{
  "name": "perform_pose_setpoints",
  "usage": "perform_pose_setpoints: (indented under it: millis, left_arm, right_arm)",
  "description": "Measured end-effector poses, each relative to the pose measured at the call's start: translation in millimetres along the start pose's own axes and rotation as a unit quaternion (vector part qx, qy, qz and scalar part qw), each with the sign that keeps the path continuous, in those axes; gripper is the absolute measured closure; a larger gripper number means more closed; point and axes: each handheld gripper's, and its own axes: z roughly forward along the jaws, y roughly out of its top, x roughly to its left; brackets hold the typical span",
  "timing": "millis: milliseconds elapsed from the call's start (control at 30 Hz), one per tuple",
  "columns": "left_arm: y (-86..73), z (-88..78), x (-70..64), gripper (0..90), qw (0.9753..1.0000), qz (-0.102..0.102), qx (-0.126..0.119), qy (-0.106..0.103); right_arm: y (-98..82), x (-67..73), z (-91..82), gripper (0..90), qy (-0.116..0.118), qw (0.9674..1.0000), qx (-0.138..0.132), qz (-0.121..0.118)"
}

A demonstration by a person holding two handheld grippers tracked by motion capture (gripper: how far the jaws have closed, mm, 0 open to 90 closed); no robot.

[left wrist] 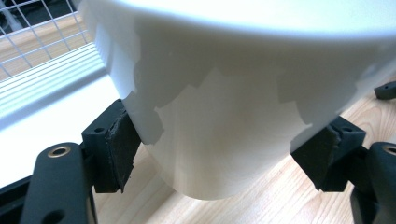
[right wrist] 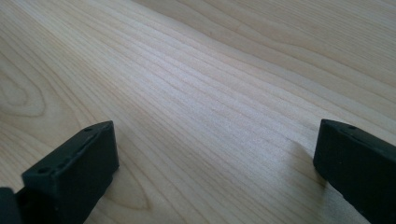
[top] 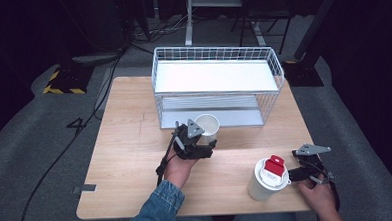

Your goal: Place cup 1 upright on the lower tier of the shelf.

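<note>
High view is showing the left gripper (top: 201,140) gripping the white cup (top: 207,125) beside the wire rack (top: 216,57), placing probably remaining (right gripper (top: 307,173) jaws are idling wide over the table (top: 130,143)).

A white wire basket (top: 218,87) stands on the wooden surface (top: 130,143) toward twelve o'clock, two-tiered, with a flat white shelf on top and a lower shelf beneath. At about five o'clock, near the front edge, sits a white lidded cup (top: 267,180) with a red tab on its lid. Beyond the surface lies grey carpet (top: 30,142); a black cable (top: 60,151) trails across it at nine o'clock, and a yellow-and-black striped plate (top: 62,81) rests at ten o'clock. Dark furniture legs stand at twelve.
</note>
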Motion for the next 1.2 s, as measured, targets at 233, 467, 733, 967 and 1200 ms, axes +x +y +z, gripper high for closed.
perform_pose_setpoints:
  millis: [233,467,733,967,1200]
  left_arm:
    - [15.4,3.5,7.8,23.7,1.0,0.003,-0.004,0.001]
    - [27.8,10.6,17.4,23.7,1.0,0.003,-0.005,0.006]
    - [36.9,25.6,27.7,23.6,0.9998,-0.005,-0.014,0.012]
    - [39.1,39.7,31.7,23.6,0.9996,-0.02,-0.015,0.016]
    - [39.7,47.4,31.3,23.6,0.9996,-0.014,-0.008,0.024]
  right_arm:
    - [0.0,0.0,0.0,0.0,0.0,1.0,0.0,0.0]
    - [0.0,0.0,0.0,0.0,0.0,1.0,0.0,0.0]
    - [0.0,0.0,0.0,0.0,0.0,1.0,0.0,0.0]
    - [0.0,-0.1,0.0,0.0,0.0,1.0,0.0,0.0]
    - [0.0,-0.1,0.0,0.0,0.0,1.0,0.0,0.0]
